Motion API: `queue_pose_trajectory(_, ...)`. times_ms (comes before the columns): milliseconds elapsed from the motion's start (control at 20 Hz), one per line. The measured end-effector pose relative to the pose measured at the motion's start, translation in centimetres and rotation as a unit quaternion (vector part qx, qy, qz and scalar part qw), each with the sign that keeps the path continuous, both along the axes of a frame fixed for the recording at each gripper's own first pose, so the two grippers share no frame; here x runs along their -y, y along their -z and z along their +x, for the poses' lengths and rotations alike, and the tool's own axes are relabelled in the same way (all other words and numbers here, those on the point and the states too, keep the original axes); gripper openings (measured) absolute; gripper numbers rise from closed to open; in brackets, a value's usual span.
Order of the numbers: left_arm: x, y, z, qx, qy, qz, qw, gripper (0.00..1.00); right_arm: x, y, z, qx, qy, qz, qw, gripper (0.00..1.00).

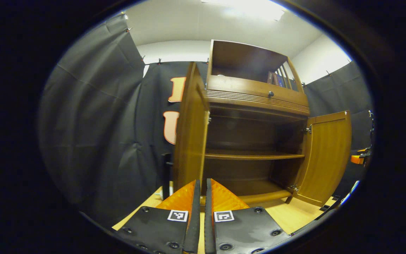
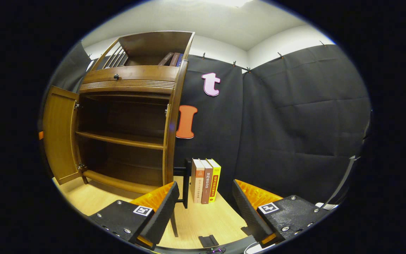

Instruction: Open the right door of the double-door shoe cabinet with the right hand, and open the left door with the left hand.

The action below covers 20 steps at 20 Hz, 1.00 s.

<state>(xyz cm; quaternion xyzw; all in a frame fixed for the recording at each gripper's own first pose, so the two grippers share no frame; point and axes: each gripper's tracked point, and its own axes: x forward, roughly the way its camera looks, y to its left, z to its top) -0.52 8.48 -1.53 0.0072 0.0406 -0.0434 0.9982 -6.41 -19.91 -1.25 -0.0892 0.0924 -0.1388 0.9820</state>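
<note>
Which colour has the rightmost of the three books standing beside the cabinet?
Yellow. The rightmost book shows best in the right gripper view.

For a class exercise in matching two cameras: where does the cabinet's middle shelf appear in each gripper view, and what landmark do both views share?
Left gripper view: middle shelf at centre, between the two open doors.
Right gripper view: the shelf sits left of centre, inside the cabinet.
Shared landmark: the drawer knob above the shelf.

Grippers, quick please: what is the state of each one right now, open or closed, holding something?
Left gripper: closed, fingers nearly together, holding nothing.
Right gripper: open, fingers wide apart, holding nothing.
</note>
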Motion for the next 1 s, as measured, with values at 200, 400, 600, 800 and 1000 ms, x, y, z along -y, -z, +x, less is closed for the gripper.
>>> queue_pose_trajectory(200,3.5,0.7,0.6,0.001,0.008,-0.002,1.0,0.28,-2.0,0.0,-1.2,0.015,-0.012,0.017,1.0,0.98)
queue_pose_trajectory(400,5.7,1.9,0.4,-0.015,0.029,0.0,0.999,0.63,-4.2,0.8,-2.0,0.019,-0.031,0.043,0.998,0.98)
queue_pose_trajectory(600,6.7,2.0,0.0,-0.006,0.033,0.011,0.999,0.9,-5.0,1.4,-2.2,0.018,-0.044,0.047,0.998,0.99)
queue_pose_trajectory(800,5.9,2.3,-0.7,-0.001,0.006,0.015,1.0,0.99,-5.4,1.2,-1.5,0.021,-0.054,0.057,0.997,0.99)
queue_pose_trajectory(1000,4.7,2.5,-1.3,0.001,-0.016,0.03,0.999,0.99,-6.7,0.6,-0.1,0.023,-0.076,0.053,0.995,0.98)
